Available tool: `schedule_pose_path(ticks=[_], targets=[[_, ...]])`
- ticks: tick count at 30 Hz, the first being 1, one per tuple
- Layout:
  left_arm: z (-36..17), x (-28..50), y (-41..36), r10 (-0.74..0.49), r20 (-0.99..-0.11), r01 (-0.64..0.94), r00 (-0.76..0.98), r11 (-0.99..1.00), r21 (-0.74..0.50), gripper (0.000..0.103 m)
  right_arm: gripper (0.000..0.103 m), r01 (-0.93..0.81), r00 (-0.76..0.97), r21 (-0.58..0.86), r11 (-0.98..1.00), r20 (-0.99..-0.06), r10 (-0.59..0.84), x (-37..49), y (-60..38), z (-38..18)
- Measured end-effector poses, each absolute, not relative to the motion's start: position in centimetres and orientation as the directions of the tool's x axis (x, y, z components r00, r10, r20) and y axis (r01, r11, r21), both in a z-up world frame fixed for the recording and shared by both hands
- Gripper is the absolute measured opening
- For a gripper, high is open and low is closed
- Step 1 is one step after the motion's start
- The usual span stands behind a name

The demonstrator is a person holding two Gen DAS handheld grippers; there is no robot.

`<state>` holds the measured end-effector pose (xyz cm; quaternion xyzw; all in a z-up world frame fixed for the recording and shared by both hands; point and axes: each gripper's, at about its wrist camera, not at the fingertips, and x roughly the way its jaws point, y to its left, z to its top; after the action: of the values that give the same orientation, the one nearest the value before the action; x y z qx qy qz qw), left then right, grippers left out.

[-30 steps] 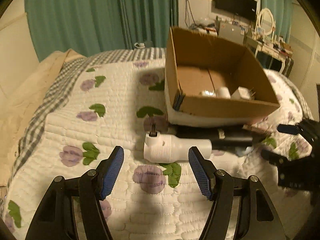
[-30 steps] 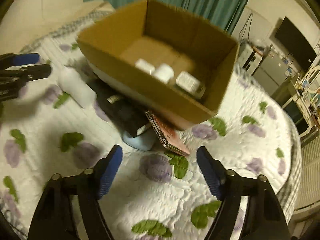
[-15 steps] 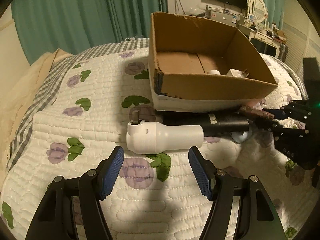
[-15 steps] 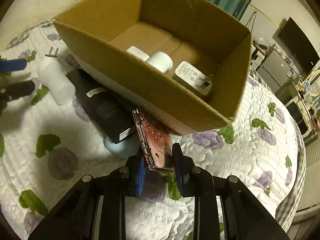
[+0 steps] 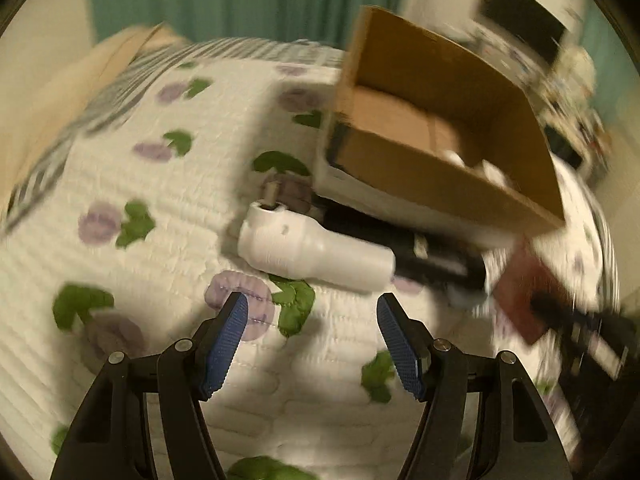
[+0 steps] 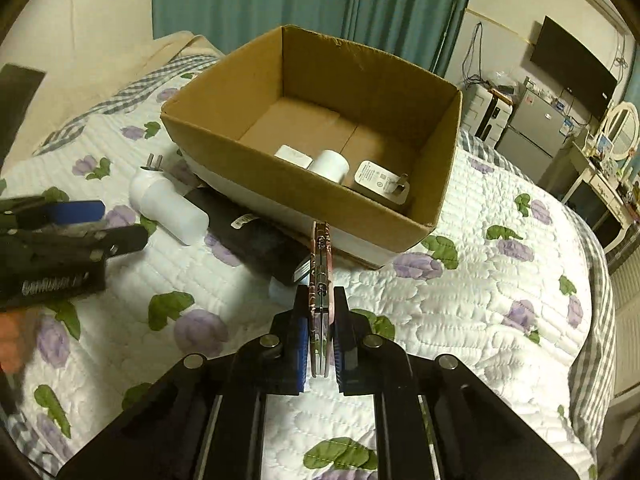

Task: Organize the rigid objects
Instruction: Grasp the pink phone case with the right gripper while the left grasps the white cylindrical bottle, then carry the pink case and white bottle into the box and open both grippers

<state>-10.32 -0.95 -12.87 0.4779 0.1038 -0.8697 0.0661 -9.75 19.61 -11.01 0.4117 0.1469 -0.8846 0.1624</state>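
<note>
Left gripper (image 5: 312, 336) fills the lower frame — matte black linkage arms, round silver screw heads at each pivot, two fingers (image 5: 224, 344) faced with ribbed blue pads. Right gripper (image 6: 321, 334) shows the same build: black angular arms, silver pivot screws, blue pads on the inner faces. Seen side-on, the left one's black body carries pale lettering — too blurred to read.
</note>
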Motion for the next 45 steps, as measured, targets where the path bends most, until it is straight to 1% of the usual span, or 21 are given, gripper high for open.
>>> schedule_pose_path(ticks=[2,6,9,12,13,15,20,21,22,24,27,35,41,45], targets=[[-13.0,-10.8,-1.3,-0.013,-0.839,0.288,-0.545,-0.942,-0.172,0.07,0.01,0.405,-0.605,-0.127,-0.905,-0.78,-0.161,-9.8,19.5,-11.4],[-13.6,-12.3,-1.4,0.029,-0.834,0.376,-0.551,-0.884,-0.279,0.07,0.01,0.402,-0.609,-0.128,-0.907,-0.777,-0.161,-9.8,19.5,-11.6],[-14.9,-13.7,-1.2,-0.026,-0.857,0.455,-0.515,-0.855,-0.248,0.07,0.01,0.398,-0.611,-0.12,-0.909,-0.774,-0.166,-10.1,19.4,-11.6],[-16.7,-15.1,-1.3,-0.045,-0.876,0.494,-0.481,-0.839,-0.228,0.07,0.01,0.394,-0.61,-0.111,-0.912,-0.774,-0.17,-10.4,19.5,-11.7],[-17.0,-15.3,-1.5,-0.04,-0.87,0.489,-0.492,-0.839,-0.237,0.07,0.01,0.393,-0.609,-0.109,-0.913,-0.775,-0.17,-10.5,19.5,-11.8],[-17.1,-15.4,-1.6,-0.04,-0.856,0.457,-0.515,-0.858,-0.235,0.07,0.01,0.39,-0.607,-0.101,-0.915,-0.776,-0.173,-10.6,19.6,-11.9],[-16.2,-13.6,-1.2,-0.012,-0.847,0.326,-0.532,-0.926,-0.192,0.058,0.01,0.394,-0.606,-0.113,-0.912,-0.778,-0.166,-10.4,19.4,-11.8],[-15.9,-13.0,-1.2,-0.012,-0.843,0.306,-0.537,-0.934,-0.182,0.054,0.01,0.394,-0.607,-0.116,-0.912,-0.778,-0.164,-10.3,19.3,-11.8],[-15.5,-12.4,-1.2,-0.003,-0.839,0.279,-0.544,-0.944,-0.177,0.043,0.01,0.395,-0.607,-0.116,-0.911,-0.778,-0.164,-10.3,19.3,-11.7],[-15.0,-11.5,-1.0,0.022,-0.84,0.228,-0.541,-0.958,-0.173,0.043,0.01,0.403,-0.603,-0.108,-0.909,-0.778,-0.175,-10.0,19.2,-11.5],[-13.6,-9.5,-0.1,0.018,-0.821,0.172,-0.57,-0.975,-0.141,0.043,0.01,0.412,-0.609,-0.111,-0.904,-0.772,-0.183,-9.4,18.9,-11.0],[-8.1,-6.7,1.5,0.028,-0.761,0.074,-0.648,-0.992,-0.099,0.043,0.01,0.424,-0.639,-0.085,-0.901,-0.734,-0.232,-8.1,19.1,-8.2],[-3.9,-6.9,3.0,0.042,-0.71,0.005,-0.703,-0.998,-0.063,0.043,0.01,0.413,-0.693,-0.066,-0.908,-0.669,-0.267,-8.3,20.6,-3.5],[-1.5,-8.4,3.7,0.049,-0.677,-0.03,-0.735,-0.999,-0.04,0.043,0.01,0.386,-0.748,-0.06,-0.92,-0.604,-0.275,-9.6,21.8,0.5]])
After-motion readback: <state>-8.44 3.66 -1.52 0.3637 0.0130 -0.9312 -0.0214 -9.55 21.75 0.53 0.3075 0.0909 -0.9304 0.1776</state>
